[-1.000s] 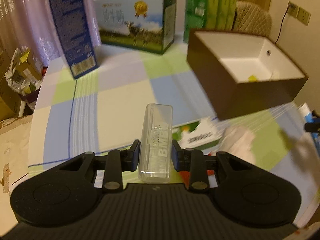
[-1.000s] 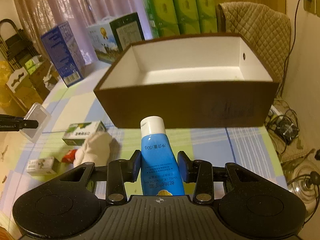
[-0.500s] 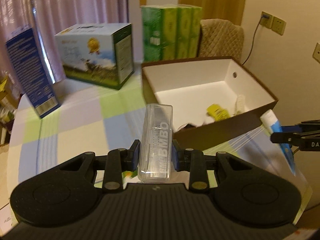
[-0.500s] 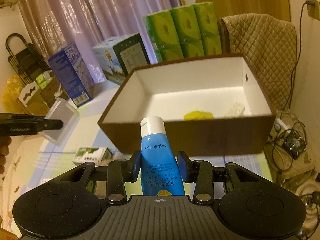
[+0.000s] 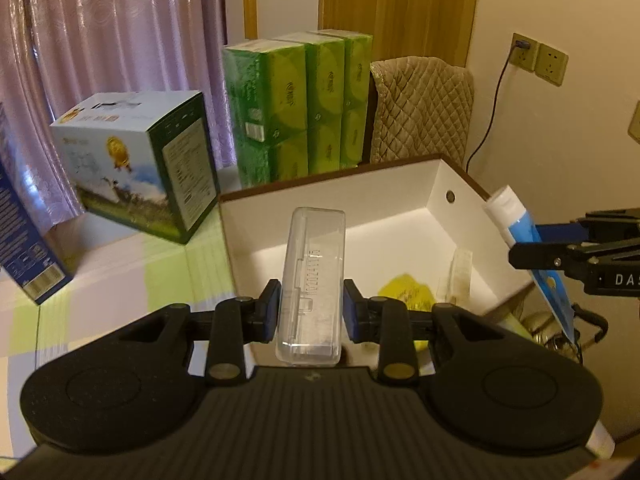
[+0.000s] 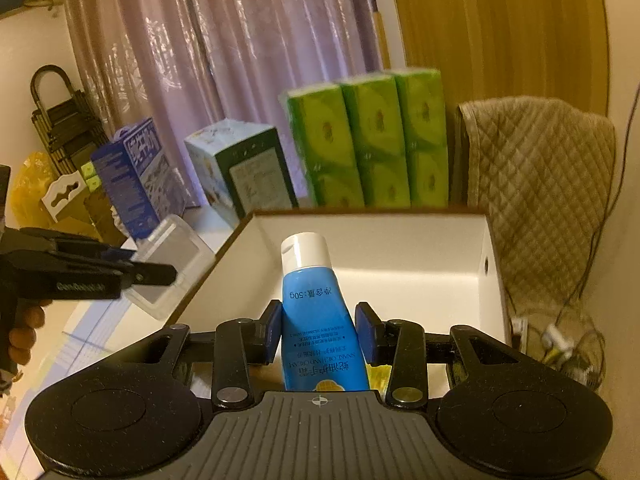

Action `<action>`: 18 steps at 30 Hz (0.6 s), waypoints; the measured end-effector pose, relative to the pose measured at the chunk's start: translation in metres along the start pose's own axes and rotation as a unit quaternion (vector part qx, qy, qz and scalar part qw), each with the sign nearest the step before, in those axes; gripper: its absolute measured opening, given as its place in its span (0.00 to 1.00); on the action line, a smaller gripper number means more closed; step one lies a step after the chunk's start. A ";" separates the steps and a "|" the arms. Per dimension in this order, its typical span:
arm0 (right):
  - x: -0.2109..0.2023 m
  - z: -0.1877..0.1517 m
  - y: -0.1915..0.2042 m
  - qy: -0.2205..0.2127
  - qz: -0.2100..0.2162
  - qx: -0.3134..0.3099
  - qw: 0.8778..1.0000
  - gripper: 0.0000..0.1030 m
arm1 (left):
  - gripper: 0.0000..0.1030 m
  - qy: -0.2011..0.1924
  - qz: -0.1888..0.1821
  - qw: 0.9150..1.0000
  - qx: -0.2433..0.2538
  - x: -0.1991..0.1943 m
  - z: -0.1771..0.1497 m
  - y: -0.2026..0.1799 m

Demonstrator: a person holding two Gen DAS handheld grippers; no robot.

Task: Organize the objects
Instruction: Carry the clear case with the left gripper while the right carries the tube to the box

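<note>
My left gripper (image 5: 311,312) is shut on a clear plastic case (image 5: 312,280), held above the near left part of the brown box with white inside (image 5: 400,184). My right gripper (image 6: 318,332) is shut on a blue hand cream tube (image 6: 314,312) with a white cap, over the box's near side (image 6: 400,240). In the left wrist view the tube (image 5: 520,232) hangs at the box's right wall. A yellow item (image 5: 404,290) and a small clear item (image 5: 460,264) lie inside the box.
Green tissue packs (image 5: 296,108), a milk carton box (image 5: 136,168) and a blue box (image 5: 20,240) stand at the table's back and left. A quilted chair (image 6: 548,184) stands behind the box. Cables lie on the floor (image 6: 560,344) to the right.
Both grippers have risen and moved forward over the brown box, each still holding its object. The box now lies directly below them.
</note>
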State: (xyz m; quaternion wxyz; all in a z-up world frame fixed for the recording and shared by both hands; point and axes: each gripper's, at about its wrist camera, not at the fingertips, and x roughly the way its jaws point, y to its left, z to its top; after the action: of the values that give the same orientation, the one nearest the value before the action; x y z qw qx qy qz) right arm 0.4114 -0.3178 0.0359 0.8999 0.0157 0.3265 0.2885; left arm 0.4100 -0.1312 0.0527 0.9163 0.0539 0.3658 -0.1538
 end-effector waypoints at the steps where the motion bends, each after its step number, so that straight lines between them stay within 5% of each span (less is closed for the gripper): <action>1: 0.005 0.006 -0.003 -0.002 0.002 0.001 1.000 0.35 | 0.27 0.001 0.001 1.000 -0.001 0.005 0.004 -0.002; 18: 0.102 0.042 -0.061 0.038 -0.025 0.095 0.994 0.35 | 0.27 0.064 0.021 0.997 -0.024 0.110 0.033 -0.010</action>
State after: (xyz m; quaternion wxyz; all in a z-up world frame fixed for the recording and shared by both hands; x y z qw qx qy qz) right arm 0.5308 -0.3079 -0.0036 0.8881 0.0822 0.3871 0.2340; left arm 0.5038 -0.1743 0.0007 0.8950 0.0496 0.4261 -0.1221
